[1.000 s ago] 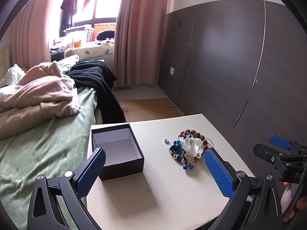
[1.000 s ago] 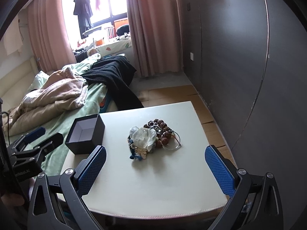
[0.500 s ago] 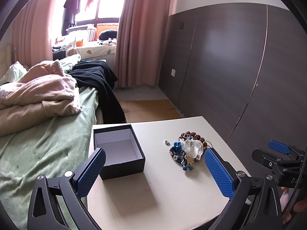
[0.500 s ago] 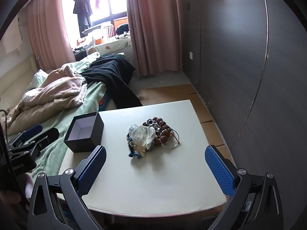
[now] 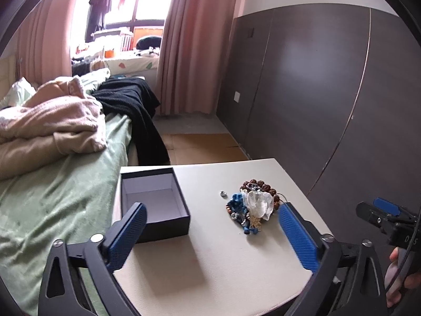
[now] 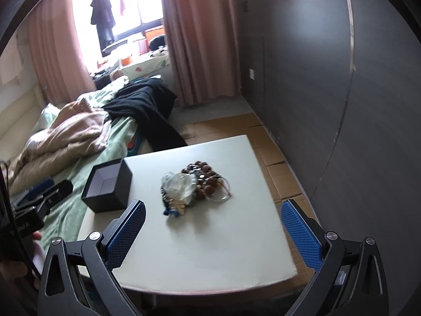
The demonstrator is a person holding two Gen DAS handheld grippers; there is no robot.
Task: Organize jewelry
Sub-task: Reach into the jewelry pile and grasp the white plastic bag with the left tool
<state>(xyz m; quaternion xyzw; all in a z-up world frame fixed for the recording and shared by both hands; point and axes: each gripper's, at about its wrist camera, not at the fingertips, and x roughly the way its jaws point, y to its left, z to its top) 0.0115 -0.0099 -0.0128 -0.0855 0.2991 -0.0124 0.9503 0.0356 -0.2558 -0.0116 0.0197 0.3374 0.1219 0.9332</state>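
Observation:
A pile of jewelry (image 5: 252, 205) lies on the white table (image 5: 215, 252): brown beads, blue pieces, a clear plastic bag. It also shows in the right wrist view (image 6: 194, 187), with a thin bangle at its right side. A small silver piece (image 5: 223, 193) lies just left of the pile. An open black box (image 5: 154, 202) with a white inside stands at the table's left; it shows in the right wrist view (image 6: 108, 184) too. My left gripper (image 5: 210, 239) is open and empty above the table's near part. My right gripper (image 6: 211, 234) is open and empty, short of the pile.
A bed with a green sheet (image 5: 52, 197), a pink blanket (image 5: 50, 126) and a black throw (image 5: 131, 108) borders the table's left. A dark panelled wall (image 5: 329, 92) runs along the right. Cardboard (image 6: 279, 168) covers the floor beyond the table.
Both grippers have drifted slightly; the right wrist view has lifted and tilted, with the pile now farther ahead. Nothing on the table has moved. Both grippers stay open.

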